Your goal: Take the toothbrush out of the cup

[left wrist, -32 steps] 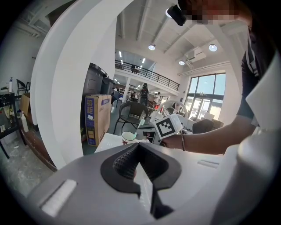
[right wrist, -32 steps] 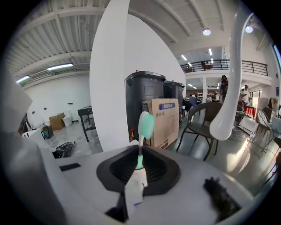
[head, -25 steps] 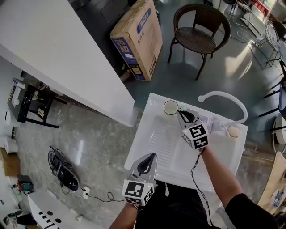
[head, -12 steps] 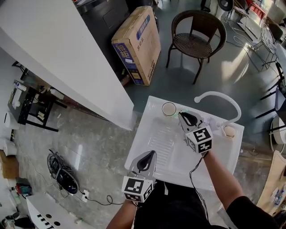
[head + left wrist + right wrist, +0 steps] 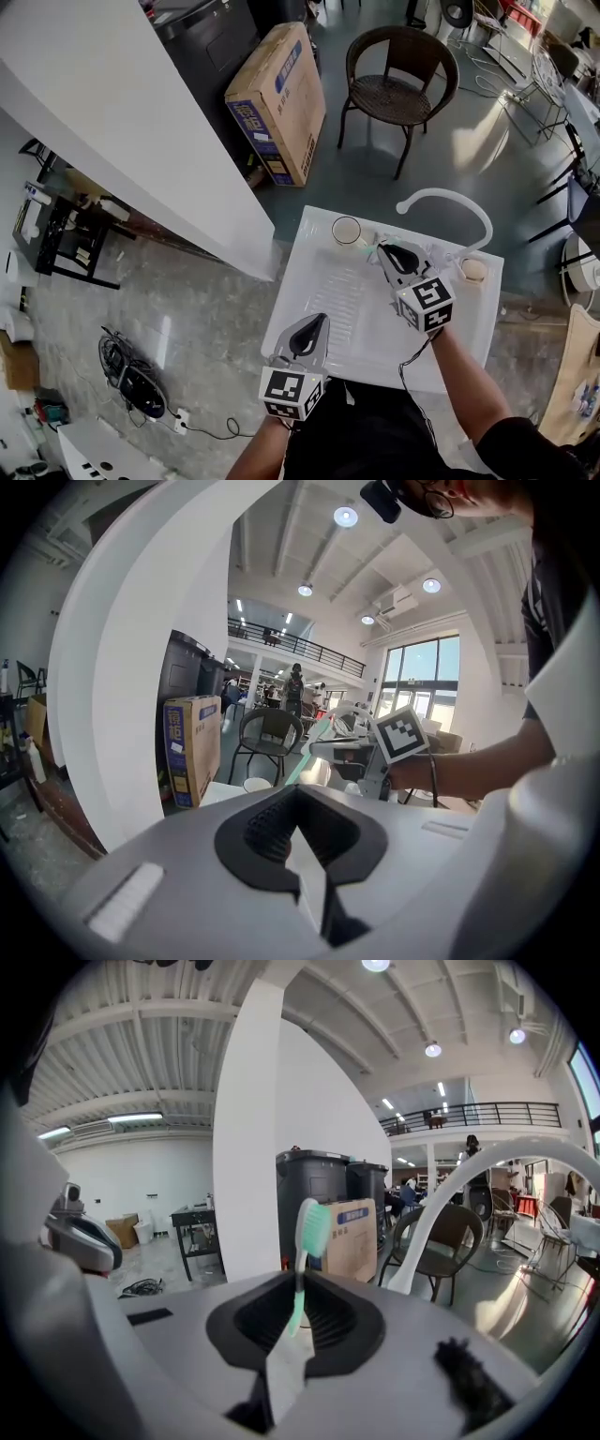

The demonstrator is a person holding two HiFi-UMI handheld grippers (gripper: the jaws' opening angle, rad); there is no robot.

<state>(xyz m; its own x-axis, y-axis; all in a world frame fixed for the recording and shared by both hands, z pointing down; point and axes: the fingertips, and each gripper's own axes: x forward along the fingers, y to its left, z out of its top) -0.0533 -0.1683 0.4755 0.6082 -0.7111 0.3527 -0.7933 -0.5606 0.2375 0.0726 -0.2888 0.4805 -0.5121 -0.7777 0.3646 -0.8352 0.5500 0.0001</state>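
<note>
**Toothbrush clear of the cup, held upright in the right hand-held gripper**

A white sink [image 5: 314, 286] with a ribbed floor fills the near middle of the scene, and a curved white faucet [image 5: 459, 200] rises at its far right. The left hand-held gripper [image 5: 315, 328] hovers over the sink's near-left edge, jaws together on nothing. The right hand-held gripper [image 5: 384, 251] is over the far part of the sink, just right of the cup [image 5: 346, 231], which stands on the far-left rim. Its jaws pinch the lower handle of the toothbrush [image 5: 301, 1274]. The toothbrush stands upright, slim and pale, with a mint-green bristle head on top.
</note>
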